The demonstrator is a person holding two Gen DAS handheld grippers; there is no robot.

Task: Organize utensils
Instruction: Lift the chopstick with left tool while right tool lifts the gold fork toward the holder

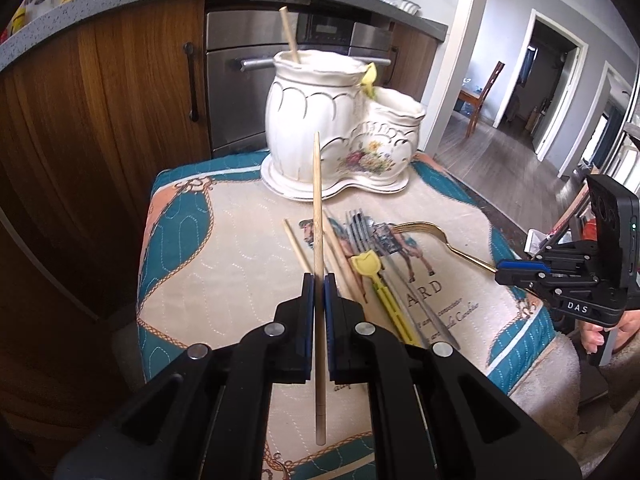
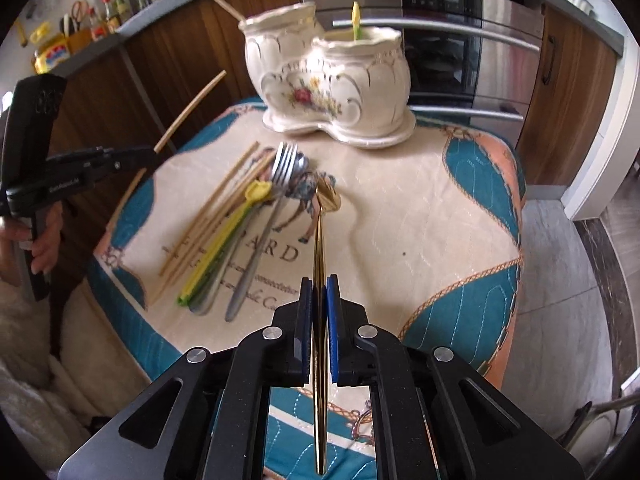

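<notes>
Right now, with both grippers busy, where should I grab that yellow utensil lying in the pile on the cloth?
Probably grip the yellow utensil by its bare handle end near the cloth's front edge, coming from above and closing across its width. Its head is tucked among the steel forks, and chopsticks crowd its left side.

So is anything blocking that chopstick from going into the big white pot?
Nothing visible. The chopstick in the left gripper points at the pot, with only bare cloth between. One stick already stands inside, leaving room.
</notes>
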